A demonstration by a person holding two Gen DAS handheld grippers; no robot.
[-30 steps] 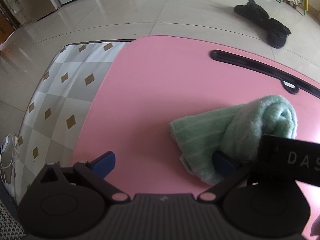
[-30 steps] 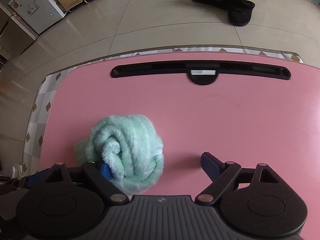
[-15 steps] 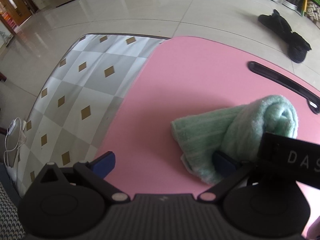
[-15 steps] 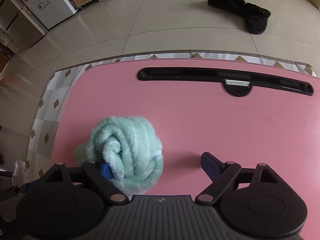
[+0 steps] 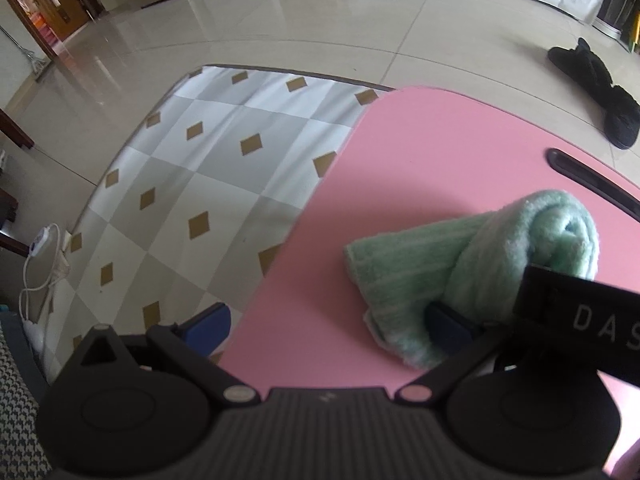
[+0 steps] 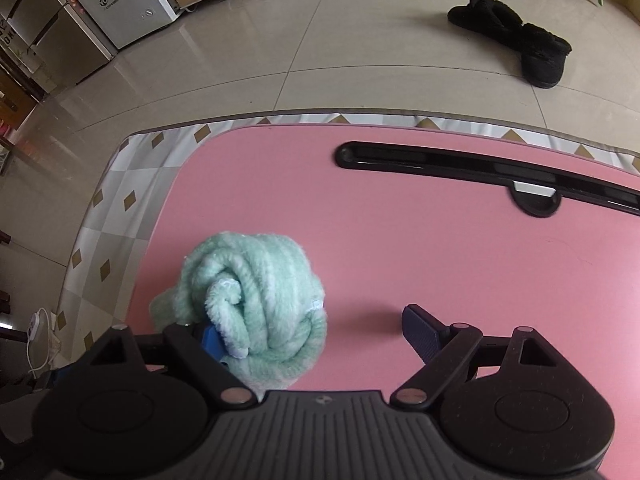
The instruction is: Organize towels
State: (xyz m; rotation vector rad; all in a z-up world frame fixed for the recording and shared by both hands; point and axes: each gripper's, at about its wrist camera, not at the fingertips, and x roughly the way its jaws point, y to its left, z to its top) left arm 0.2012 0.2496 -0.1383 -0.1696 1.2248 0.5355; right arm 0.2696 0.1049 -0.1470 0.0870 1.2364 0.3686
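Here the rolled mint-green towel (image 6: pixel 256 300) lies on the pink bench (image 6: pixel 440 248), well short of its black slot (image 6: pixel 480 168). Both tongs, left (image 5: pixel 332 322) and right (image 6: pixel 312 332), gape wide, each with one blue finger tucked against the roll, likely steadying it. Since a second ago the left view has swung toward the checkered cloth (image 5: pixel 200 184); the towel lies as before.
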